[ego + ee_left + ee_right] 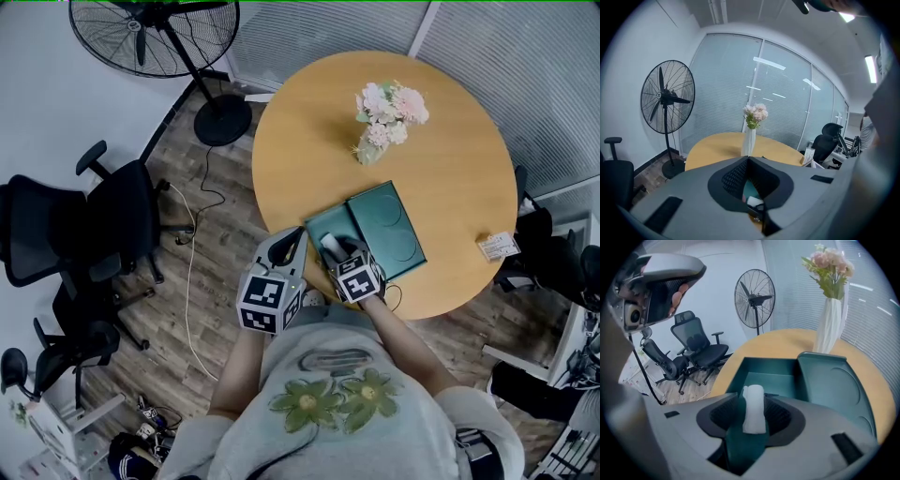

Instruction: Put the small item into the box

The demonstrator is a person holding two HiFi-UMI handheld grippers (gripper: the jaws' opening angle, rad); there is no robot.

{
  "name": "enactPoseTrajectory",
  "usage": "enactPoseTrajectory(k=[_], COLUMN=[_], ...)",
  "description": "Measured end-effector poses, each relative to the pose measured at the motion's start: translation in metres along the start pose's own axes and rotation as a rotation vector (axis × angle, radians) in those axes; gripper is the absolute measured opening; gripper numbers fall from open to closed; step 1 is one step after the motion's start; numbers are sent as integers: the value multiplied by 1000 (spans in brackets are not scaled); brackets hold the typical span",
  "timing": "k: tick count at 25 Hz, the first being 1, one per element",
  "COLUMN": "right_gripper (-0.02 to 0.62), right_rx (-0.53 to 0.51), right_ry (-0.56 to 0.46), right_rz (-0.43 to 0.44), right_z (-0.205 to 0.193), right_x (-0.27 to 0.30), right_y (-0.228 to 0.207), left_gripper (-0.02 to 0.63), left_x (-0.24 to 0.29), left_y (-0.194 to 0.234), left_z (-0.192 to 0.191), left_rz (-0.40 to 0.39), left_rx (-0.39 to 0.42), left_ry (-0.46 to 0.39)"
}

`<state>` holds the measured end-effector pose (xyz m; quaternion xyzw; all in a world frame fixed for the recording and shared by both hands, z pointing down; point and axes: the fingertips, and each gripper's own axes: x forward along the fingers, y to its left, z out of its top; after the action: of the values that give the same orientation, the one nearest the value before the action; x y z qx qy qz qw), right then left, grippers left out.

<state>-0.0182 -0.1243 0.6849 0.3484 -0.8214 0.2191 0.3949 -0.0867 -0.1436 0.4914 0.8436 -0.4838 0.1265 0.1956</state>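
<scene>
An open teal box [321,225] lies at the near edge of the round wooden table [450,112], its lid [389,223] folded out to the right. My right gripper [336,249] hovers over the box's near wall. A small white item [753,408] stands between its jaws, which are spread wide; the pads do not visibly press on it. The box's inside [764,369] and the lid [834,385] lie just beyond. My left gripper [292,242] hangs beside the box's left corner, its tips [748,159] together and nothing held.
A white vase of pink flowers [389,117] stands mid-table behind the box. A small card box [497,246] sits at the table's right edge. A standing fan [155,37] and black office chairs [84,225] occupy the floor to the left.
</scene>
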Motion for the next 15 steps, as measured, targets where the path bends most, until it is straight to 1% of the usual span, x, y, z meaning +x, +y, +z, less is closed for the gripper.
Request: enactPoseTrajectory(k=[2,5,7,8,10,15], right_gripper=[183,183,183,181,138,133], right_rx=[5,81,111,118,129,140], right_ry=[-32,-108,-163,-187,-231,-333], right_rz=[5,21,20,17,10,18], right_z=[8,23,37,44,55,81], right_x=[-9,-25,-37,-43,-54,-81], right_y=[1,1,-2,-3,-4,-4], left_gripper=[2,2,2,2,2,2], left_x=[0,0,0,1,1,1], left_y=[-1,-4,-5,-5,-6,-9], left_z=[1,3,5,5,5,8], left_rz=[-2,-7,-10,-11,-14,-20], left_rx=[1,2,3,3,3,5], left_ry=[-2,-6,-10,-11,-12,-16])
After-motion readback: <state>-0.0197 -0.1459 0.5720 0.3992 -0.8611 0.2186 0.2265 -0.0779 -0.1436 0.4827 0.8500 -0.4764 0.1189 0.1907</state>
